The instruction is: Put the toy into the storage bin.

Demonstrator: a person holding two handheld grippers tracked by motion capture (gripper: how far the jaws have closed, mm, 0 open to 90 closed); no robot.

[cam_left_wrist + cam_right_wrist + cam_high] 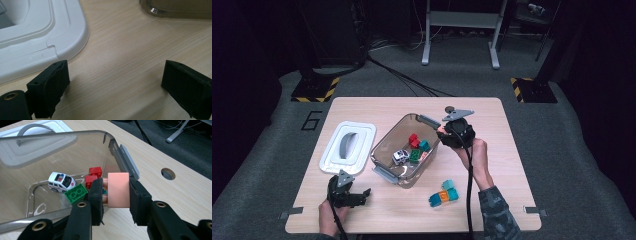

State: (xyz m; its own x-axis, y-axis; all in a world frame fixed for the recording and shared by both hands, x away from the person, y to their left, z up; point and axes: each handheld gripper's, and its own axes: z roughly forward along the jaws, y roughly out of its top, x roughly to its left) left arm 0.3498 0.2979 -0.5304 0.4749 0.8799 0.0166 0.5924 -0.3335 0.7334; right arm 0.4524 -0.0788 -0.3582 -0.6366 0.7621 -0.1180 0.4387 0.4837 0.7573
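- The left tongs point(362, 192) are matt black, with a grey three-cornered plate on top.
- Their two jaws are thick black blocks with rough, foam-like faces; one arm carries a brass-ringed screw hole.
- The right tongs point(116, 195) are black too, topped by a grey three-cornered plate with a small dark knob.
- Brass-ringed holes sit along their black arms.
- A black cable trails from each.
- The right forearm wears a dark camouflage-patterned sleeve point(496, 212).
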